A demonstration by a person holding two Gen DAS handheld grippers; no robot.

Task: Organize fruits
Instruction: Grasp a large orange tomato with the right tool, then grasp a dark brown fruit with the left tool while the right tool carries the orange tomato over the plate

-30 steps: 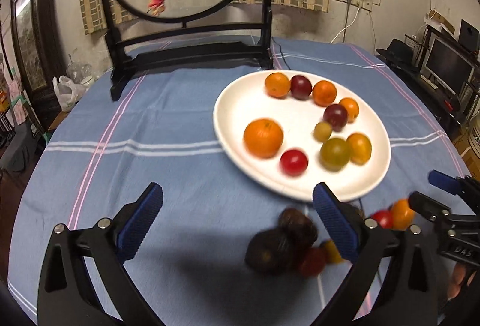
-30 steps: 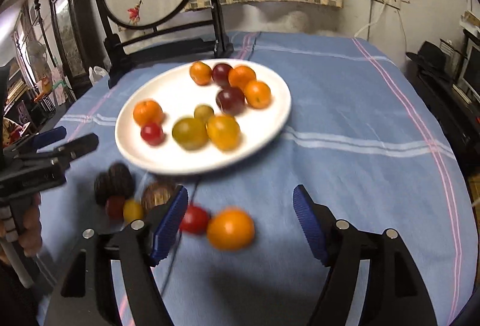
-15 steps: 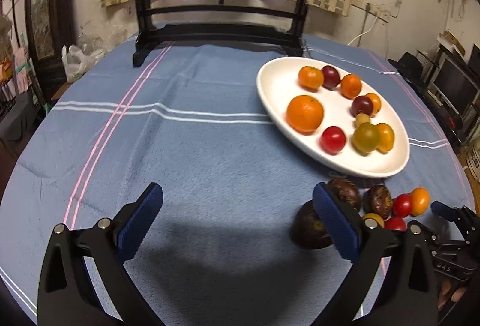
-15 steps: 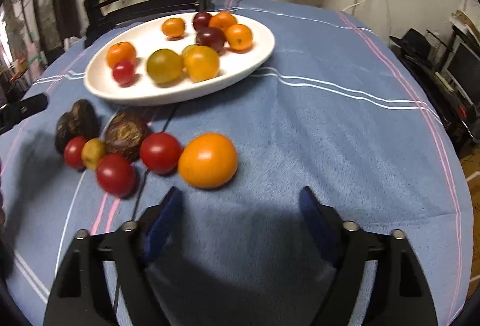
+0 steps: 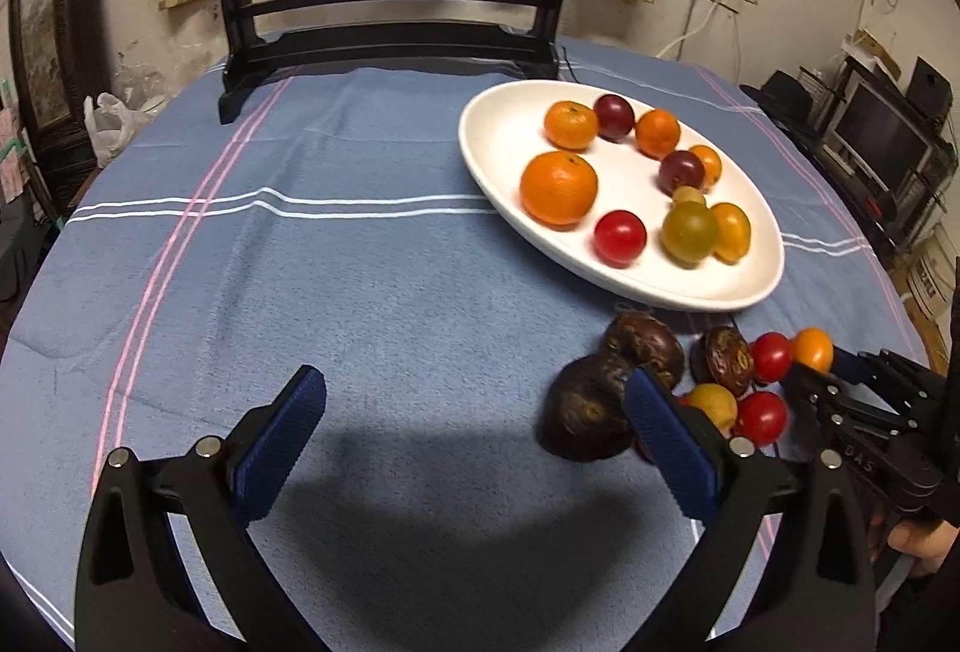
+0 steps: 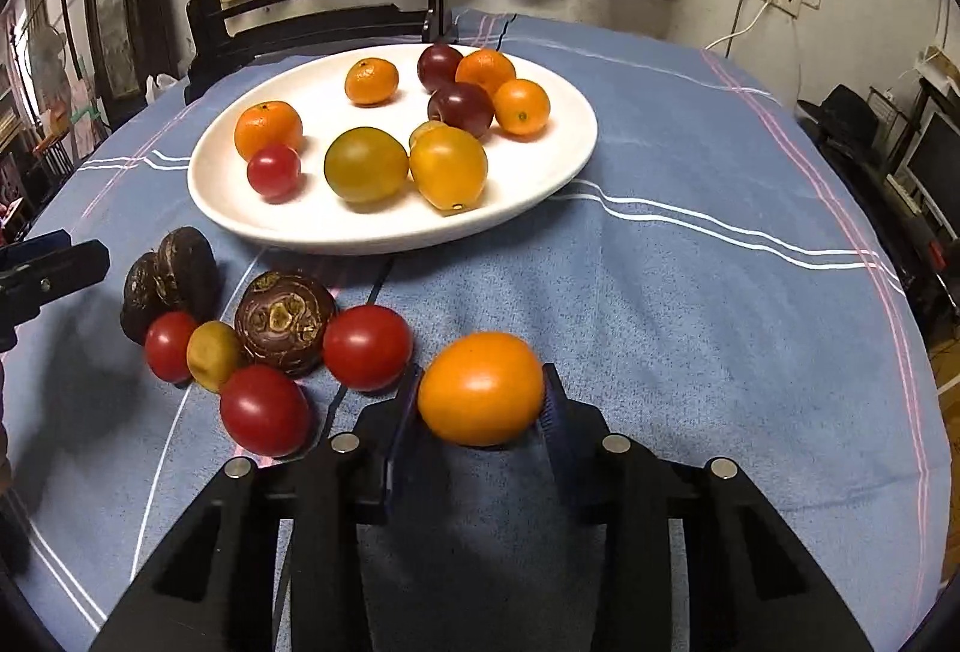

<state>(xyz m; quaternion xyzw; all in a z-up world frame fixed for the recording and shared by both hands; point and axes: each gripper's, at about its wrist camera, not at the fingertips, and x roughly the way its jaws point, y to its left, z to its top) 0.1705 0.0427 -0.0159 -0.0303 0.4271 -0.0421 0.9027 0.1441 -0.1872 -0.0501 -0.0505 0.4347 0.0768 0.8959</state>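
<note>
A white plate (image 6: 540,184) on the blue tablecloth holds several oranges, tomatoes and plums; it also shows in the left wrist view (image 5: 498,154). In front of it lies a loose cluster: dark brown wrinkled fruits (image 6: 282,322), red tomatoes (image 6: 366,346) and a small yellow one (image 6: 210,355). My right gripper (image 6: 480,400) is shut on an orange tomato (image 6: 480,388) at the table surface, right of the cluster. My left gripper (image 5: 474,430) is open and empty, low over the cloth, with a dark fruit (image 5: 588,406) by its right finger.
A black wooden stand with a round embroidered screen (image 5: 390,46) stands at the table's far side. The table edge drops off at the right, with a monitor and shelves (image 5: 876,142) beyond it. Bare blue cloth (image 5: 300,262) stretches left of the plate.
My right gripper moved forward and closed its jaws on the orange tomato. My left gripper drifted a little nearer to the dark fruits and stayed open.
</note>
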